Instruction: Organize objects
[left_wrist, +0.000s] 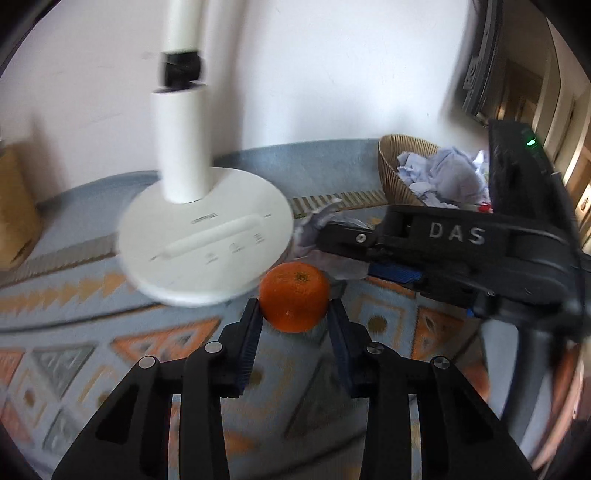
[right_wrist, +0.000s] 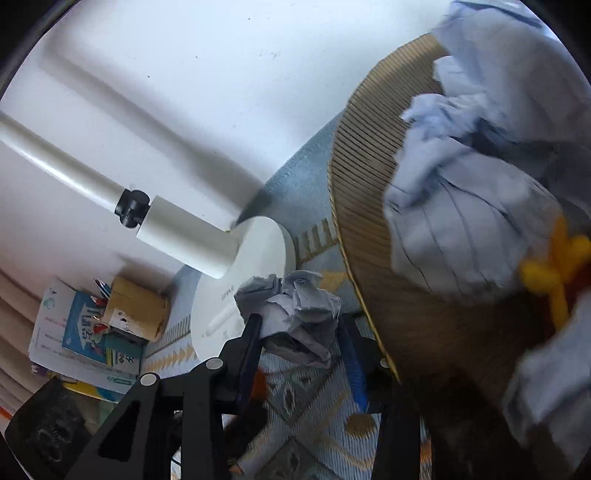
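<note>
L claw (left_wrist: 294, 308) clamped on round, dimpled orange (left_wrist: 294, 296). R claw (right_wrist: 300, 325) clamped on crumpled pale-blue paper wad (right_wrist: 291, 314), beside ribbed woven basket (right_wrist: 364, 236).

Both fisheye views are daylit and fairly bright, with a black vignette rounding off every corner and straight lines bowing toward the rim. In the left wrist view the white wall (left_wrist: 332, 74) is nearly washed out, and the lamp (left_wrist: 205, 236) smears with motion blur — its printed markings are unreadable. The orange (left_wrist: 294, 297) sits sharper, catching soft light on its top. In the right wrist view the lamp's pole throws a broad, soft diagonal shadow across the wall, and a bright streak of glare runs along the pole. The basket (right_wrist: 365, 206) and the pale blue crumpled paper (right_wrist: 461, 229) inside it blur heavily at the right edge — the lower corners fall dim.
</note>
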